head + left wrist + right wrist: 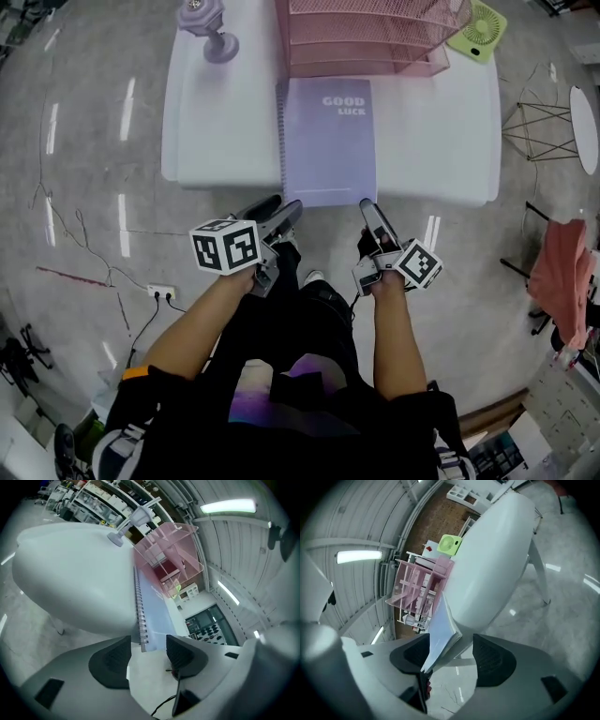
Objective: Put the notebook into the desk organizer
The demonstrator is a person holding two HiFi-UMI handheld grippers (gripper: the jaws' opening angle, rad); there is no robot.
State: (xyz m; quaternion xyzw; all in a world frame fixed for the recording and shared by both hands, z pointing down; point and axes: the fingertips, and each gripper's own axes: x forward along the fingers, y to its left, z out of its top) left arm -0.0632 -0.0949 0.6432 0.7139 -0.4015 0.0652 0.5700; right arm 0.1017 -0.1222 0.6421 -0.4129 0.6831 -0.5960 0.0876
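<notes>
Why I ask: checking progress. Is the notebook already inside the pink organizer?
No, the notebook lies flat on the table in front of the organizer.

**A:** Grey polished floor (84,187) all round, with strips of light glaring off it.

**B:** Thin cables (147,323) trail across it on the left, meeting at a white power strip (161,292).

**A:** Centre of the shot is a white table (225,122) with rounded corners and a slim white leg (539,573) beneath.

**B:** Off to the right there's a wire-frame stand (536,131). Nearer in, a pink cloth (562,277) hangs over a dark frame.

**A:** Overhead, a ribbed, curving ceiling (243,550) carries a bright tube light (228,507).

**B:** Stocked shelving (89,501) stands beyond the table's far end, and there's a brown brick wall (440,522) back there too.
</notes>
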